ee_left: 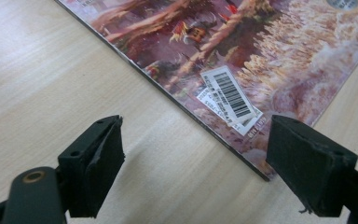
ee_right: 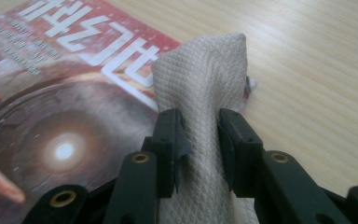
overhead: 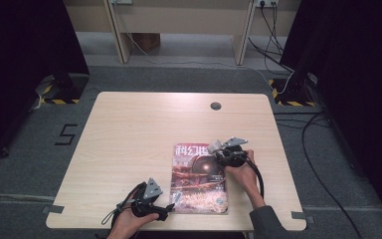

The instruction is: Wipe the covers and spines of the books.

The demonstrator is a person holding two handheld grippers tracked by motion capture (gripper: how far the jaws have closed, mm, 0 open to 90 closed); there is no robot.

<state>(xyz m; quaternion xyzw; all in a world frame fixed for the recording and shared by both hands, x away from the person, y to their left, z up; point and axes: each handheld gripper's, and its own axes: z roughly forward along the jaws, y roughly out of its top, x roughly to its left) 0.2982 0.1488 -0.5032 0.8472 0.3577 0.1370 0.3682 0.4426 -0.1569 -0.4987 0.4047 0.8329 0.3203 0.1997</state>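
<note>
Two grippers at work on one magazine (overhead: pixel 199 180), lying flat near the front right of the table (overhead: pixel 129 129). Right gripper (ee_right: pixel 200 133) pinching a bunched beige cloth (ee_right: pixel 200 79) between its jaws, cloth end pressed down on the cover's upper right corner, beside the large white title characters. Left gripper (ee_left: pixel 193 158) low on the wood, jaws spread wide and gripping nothing, the near corner of the magazine with its barcode sticker (ee_left: pixel 228 95) sitting just ahead between them.

Step in hand, by the look of it: wiping the cover, with the left side ready to steady the near left corner. Next move probably calls for a firm, flat drag of the cloth across the glossy cover, and for the left jaws to pin that corner so the magazine cannot slide.

Little in the way: bare wood all round, a dark grommet (overhead: pixel 216 106) well apart at the far edge. Trailing cable (overhead: pixel 258 174) near the right hand (overhead: pixel 243 172) possibly a snag, though hard to judge from above.
</note>
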